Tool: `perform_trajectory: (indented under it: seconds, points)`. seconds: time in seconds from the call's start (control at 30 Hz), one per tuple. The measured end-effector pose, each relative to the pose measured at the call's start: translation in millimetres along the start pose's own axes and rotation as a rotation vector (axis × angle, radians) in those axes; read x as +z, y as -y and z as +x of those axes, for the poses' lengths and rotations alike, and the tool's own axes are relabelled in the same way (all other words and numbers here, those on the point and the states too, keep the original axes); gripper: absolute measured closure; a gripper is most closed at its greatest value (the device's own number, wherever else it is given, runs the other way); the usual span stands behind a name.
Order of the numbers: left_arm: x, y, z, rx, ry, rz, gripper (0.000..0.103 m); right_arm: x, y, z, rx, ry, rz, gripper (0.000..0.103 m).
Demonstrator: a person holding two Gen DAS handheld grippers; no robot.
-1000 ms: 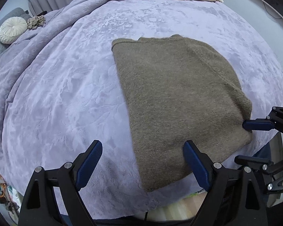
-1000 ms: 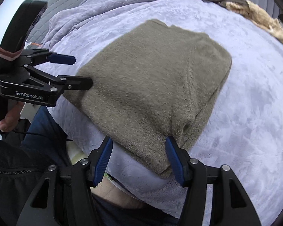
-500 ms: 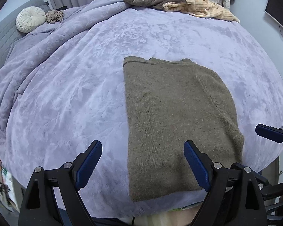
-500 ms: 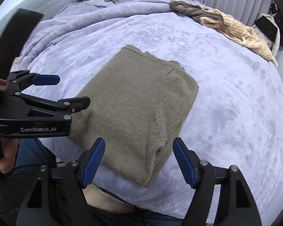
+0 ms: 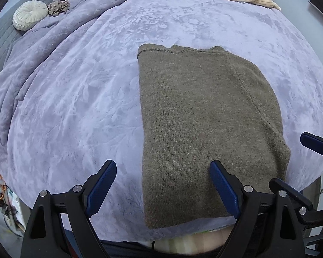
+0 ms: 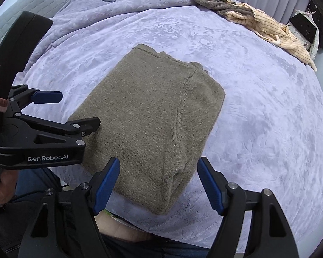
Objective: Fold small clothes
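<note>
As both cameras look steeply down, each entry reads from left to right.
Cushion: round white cushion [image 5: 30, 15] at the far left, beside a small crumpled brown cloth [image 5: 58, 8].
Bedspread: lilac plush bedspread [image 5: 79, 90] covering the whole bed.
Left gripper: left gripper [image 5: 163, 191] above the sweater's near left edge; jaws wide apart, gripping nothing.
Sweater: olive-brown knitted sweater [image 5: 200, 124], folded into a rectangle, flat near the front edge of the bed.
Right gripper: right gripper [image 6: 159, 188] above the sweater's near right corner; jaws spread clear of the cloth, empty.
Pile: unfolded grey and cream striped clothes [image 6: 254, 19] at the far right edge.
</note>
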State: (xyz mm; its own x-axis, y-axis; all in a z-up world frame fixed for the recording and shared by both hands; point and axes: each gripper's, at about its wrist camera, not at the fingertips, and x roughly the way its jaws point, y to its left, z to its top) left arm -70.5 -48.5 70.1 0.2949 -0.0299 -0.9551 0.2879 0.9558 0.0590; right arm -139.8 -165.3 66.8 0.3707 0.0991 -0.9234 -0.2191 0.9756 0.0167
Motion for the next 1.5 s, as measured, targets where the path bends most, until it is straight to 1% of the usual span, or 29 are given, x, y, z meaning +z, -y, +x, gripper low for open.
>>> perform_trajectory:
  seconds: [0.2,0.33,0.4,0.5,0.57,0.7,0.77,0.87,1.1,1.5]
  points:
    - [3.6,-1.6,5.4,-0.027,-0.018,-0.005,0.014,5.5,7.1,3.8,-0.002,-0.01,0.005,0.026]
    - [5.4,-2.8,6.1,0.0,-0.015,-0.012,0.014,7.6,10.3,5.9,-0.004,-0.019,0.005,0.026]
    - [5.5,-1.6,5.8,-0.001,-0.023,-0.002,0.014,8.0,10.7,6.8,-0.005,-0.022,0.003,0.026]
    - [6.7,-1.2,6.7,0.033,-0.034,0.0,0.014,9.6,10.3,8.2,-0.006,-0.025,-0.002,0.026]
    - [7.3,-2.3,5.4,0.021,-0.027,-0.001,0.014,10.8,9.0,9.0,-0.012,-0.025,-0.01,0.026]
    - [7.7,-4.0,5.2,0.028,-0.033,-0.01,0.014,12.6,8.0,9.6,-0.012,-0.026,-0.014,0.026]
    - [7.5,-3.2,4.7,0.019,-0.038,0.001,0.014,12.9,7.4,9.6,-0.015,-0.026,-0.018,0.026]
    - [7.6,-0.6,1.5,0.032,-0.03,0.017,0.014,13.9,6.6,11.2,-0.021,-0.03,-0.019,0.026]
    - [6.7,0.3,2.0,0.0,-0.046,0.02,0.014,14.6,2.9,7.7,-0.022,-0.022,-0.029,0.026]
    - [7.3,-0.5,0.1,0.005,-0.044,0.019,0.014,15.2,1.2,4.3,-0.019,-0.016,-0.031,0.026]
